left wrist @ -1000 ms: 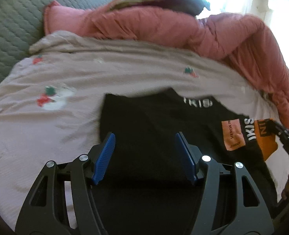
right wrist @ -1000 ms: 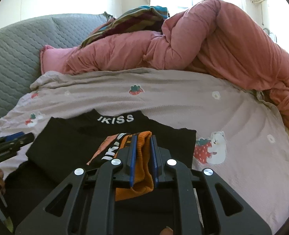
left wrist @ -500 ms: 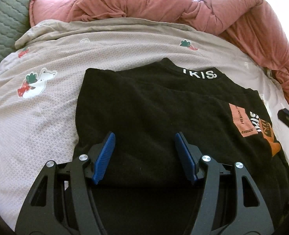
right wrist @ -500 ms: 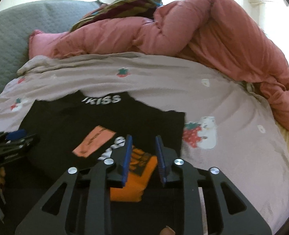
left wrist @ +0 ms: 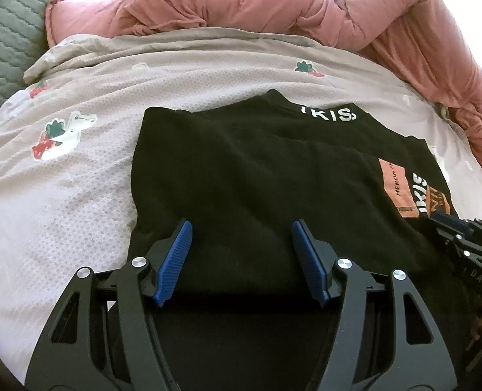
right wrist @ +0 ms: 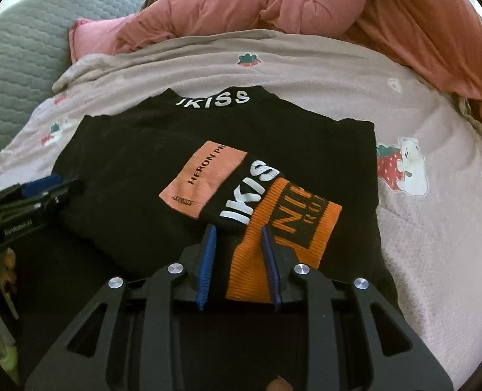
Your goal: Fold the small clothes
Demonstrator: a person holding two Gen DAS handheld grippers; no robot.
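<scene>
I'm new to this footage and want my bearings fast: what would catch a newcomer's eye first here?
First, the black knit top with white lettering at its collar, lying flat on the pale strawberry-print bedsheet. Its bright orange ribbed cuff sits near the right gripper, whose jaws stand slightly apart around it. Behind, a crumpled pink quilt is heaped along the bed's far side.

Both wrist views low, close, facing headboard (shared shirt (left wrist: 257,176)).

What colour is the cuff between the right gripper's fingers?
Orange ribbed cuff with black lettering, clearest in the right wrist view.
</scene>
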